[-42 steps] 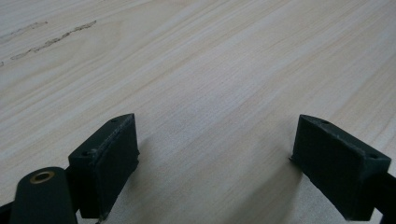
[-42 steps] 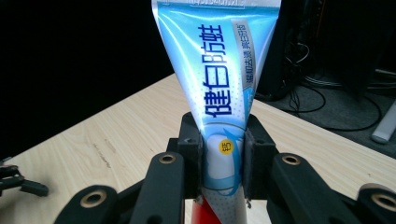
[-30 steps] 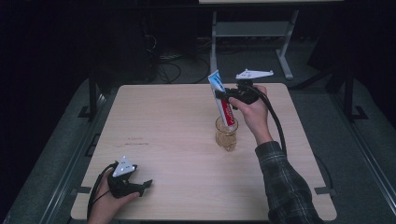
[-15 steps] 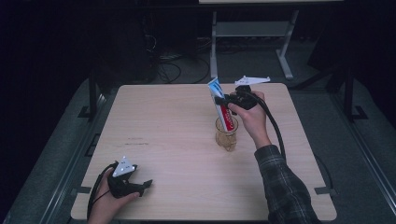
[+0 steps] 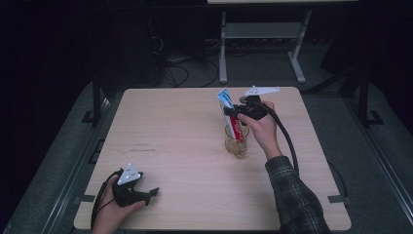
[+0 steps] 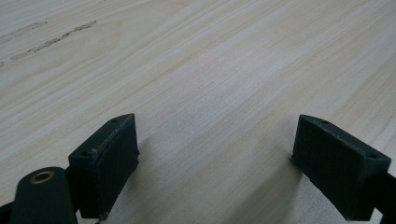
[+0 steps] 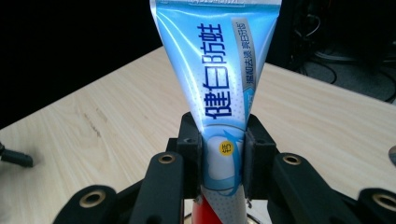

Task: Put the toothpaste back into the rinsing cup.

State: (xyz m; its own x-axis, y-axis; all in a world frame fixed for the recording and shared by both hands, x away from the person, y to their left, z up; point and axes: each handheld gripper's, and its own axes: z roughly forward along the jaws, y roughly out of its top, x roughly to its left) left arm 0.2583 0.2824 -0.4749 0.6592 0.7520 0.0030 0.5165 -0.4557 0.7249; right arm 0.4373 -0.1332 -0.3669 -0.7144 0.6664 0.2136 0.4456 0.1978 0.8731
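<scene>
We see a blue-and-white toothpaste tube [image 5: 229, 113] with a red lower end, standing tilted, crimped end up, its bottom inside a clear glass [image 5: 236, 142] right of the tabletop's centre, nearer the far edge.

The left tongs [image 5: 152, 193] rest low at the near left with jaws spread wide and nothing between them, while the right tongs [image 5: 233, 114], held up on a raised, plaid-sleeved forearm [image 5: 292, 195], are clamped.

A pale wooden table [image 5: 170, 131] stands before a metal stand [image 5: 260, 34].
</scene>
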